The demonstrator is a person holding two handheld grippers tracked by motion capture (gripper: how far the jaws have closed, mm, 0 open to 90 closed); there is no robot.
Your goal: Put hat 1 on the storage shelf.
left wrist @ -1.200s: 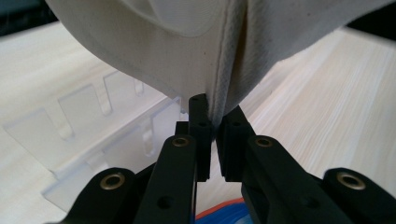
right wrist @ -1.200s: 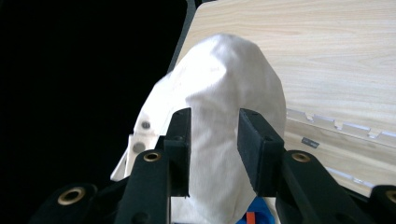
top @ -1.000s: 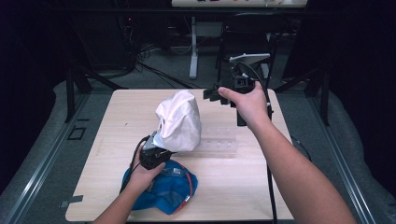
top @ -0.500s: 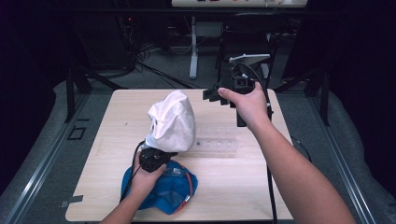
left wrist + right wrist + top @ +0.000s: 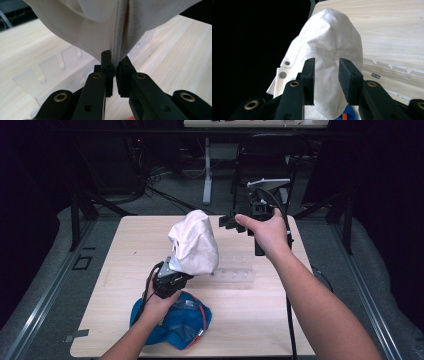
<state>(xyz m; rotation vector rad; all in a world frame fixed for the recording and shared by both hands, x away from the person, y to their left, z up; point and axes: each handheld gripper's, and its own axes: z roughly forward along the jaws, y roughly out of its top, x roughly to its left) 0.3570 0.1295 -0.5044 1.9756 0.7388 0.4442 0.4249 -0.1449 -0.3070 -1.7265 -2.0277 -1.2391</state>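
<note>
Pinching the white cap (image 5: 194, 244) by its seam above mid-tabletop (image 5: 125, 250) in our clamped left tool (image 5: 115, 68), our right tool (image 5: 326, 75) waiting apart at far right, we risk the thin fabric slipping free onto the blue cap (image 5: 175, 322).

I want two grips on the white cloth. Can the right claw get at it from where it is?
Probably yes: the right claw hangs open beside the white cloth that the left claw holds up, with nothing between them.
</note>
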